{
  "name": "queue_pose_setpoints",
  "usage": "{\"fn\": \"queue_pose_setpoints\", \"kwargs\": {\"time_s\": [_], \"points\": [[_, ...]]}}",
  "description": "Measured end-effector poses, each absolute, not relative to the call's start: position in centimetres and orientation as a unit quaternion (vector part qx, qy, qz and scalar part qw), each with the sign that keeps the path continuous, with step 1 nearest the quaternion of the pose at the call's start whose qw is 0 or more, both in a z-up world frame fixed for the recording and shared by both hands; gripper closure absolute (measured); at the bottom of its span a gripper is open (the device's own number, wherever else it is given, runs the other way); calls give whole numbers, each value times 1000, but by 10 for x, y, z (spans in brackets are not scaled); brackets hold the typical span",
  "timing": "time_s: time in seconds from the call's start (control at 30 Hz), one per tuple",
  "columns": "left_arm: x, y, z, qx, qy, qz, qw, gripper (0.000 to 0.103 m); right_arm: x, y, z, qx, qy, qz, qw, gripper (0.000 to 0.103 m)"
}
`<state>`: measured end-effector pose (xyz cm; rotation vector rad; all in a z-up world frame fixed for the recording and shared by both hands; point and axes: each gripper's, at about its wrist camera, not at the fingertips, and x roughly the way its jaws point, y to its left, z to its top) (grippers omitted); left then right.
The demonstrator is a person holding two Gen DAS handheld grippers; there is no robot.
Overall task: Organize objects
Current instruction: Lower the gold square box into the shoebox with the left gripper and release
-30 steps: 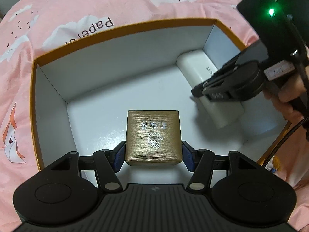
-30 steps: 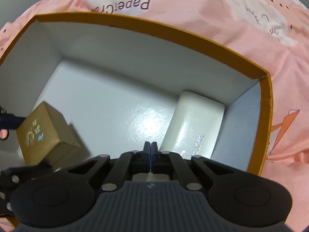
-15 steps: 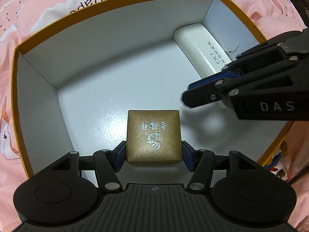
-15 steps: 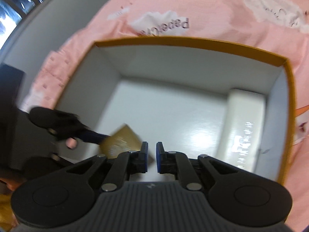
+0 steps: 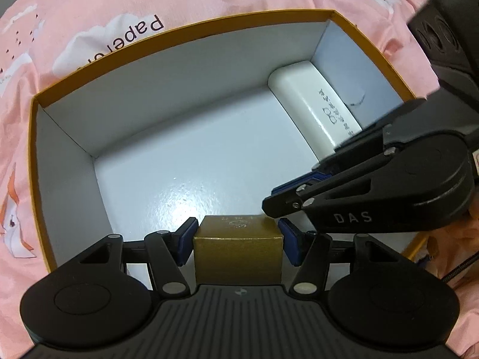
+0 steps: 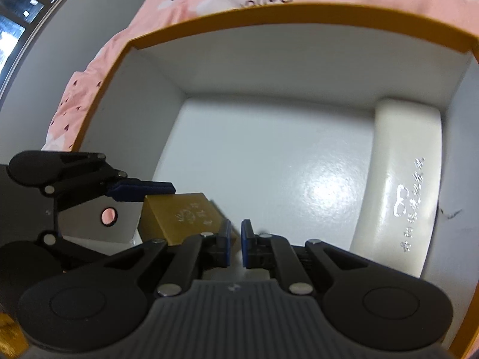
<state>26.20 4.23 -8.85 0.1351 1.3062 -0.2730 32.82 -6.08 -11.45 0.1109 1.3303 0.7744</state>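
Gold gift box (image 5: 238, 251) held low inside an open orange-rimmed carton (image 5: 179, 31), with a second claw close beside it.

Left claw (image 5: 238, 243) grips the small gold box between its blue pads, near the carton's front wall and just above, or perhaps on, the glossy white floor; which one cannot be told. Right claw (image 6: 236, 243) has its jaws nearly shut on nothing, and its tip sits just beside the gold box's right side. A long white case (image 5: 314, 110) lies flat against the carton's right wall, well apart from the gold box. The carton rests on a pink cloud-print bedsheet (image 5: 119, 6). To place it well, the box likely should go down level, square to a wall, with the left jaws opening only once it rests flat, while the right claw keeps clear.
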Motion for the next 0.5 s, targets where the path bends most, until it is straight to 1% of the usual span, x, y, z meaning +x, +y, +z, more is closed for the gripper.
{"fn": "queue_pose_setpoints", "kwargs": {"time_s": [0.23, 0.4, 0.5], "points": [[285, 61, -100, -28, 637, -99, 764, 36, 331, -78, -97, 52, 581, 317, 748, 93], [288, 54, -106, -97, 660, -124, 735, 36, 324, -90, -85, 16, 562, 298, 772, 93], [287, 51, -109, -107, 659, -141, 731, 31, 321, -100, -79, 7, 556, 295, 777, 93]]}}
